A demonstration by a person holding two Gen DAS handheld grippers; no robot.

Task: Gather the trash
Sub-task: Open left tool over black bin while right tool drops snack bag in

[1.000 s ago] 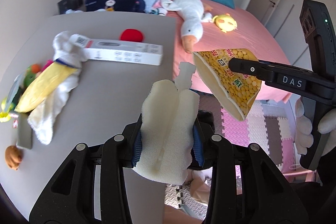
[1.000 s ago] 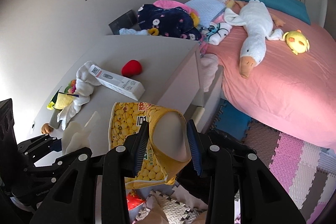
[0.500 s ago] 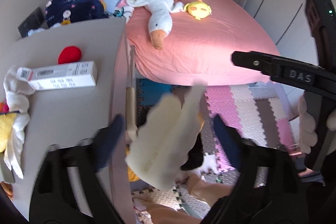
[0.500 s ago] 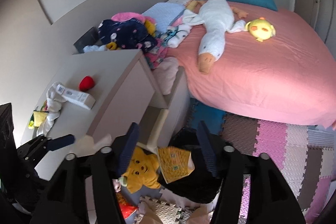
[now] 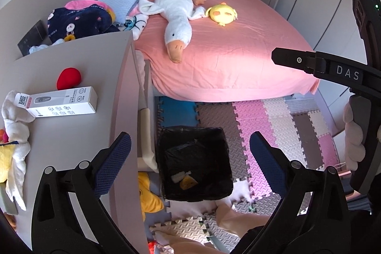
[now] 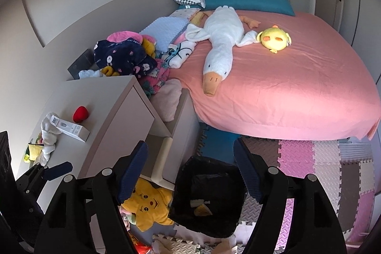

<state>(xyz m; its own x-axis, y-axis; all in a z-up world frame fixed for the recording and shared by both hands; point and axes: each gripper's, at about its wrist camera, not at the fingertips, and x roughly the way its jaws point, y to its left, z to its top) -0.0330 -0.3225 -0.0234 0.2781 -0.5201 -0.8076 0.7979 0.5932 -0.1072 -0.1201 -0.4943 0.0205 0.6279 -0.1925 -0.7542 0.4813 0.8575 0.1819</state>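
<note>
Both pieces of trash have dropped into the black-lined square bin (image 5: 194, 163). Left gripper (image 5: 190, 158) and right gripper (image 6: 190, 166) hang released above it, so nothing misses.

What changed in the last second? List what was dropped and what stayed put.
Both grippers let go: the left gripper dropped its white foam piece, the right gripper its yellow snack bag. Both now lie in the black bin, jaws open above it. The white box and red toy stayed on the desk.
</note>
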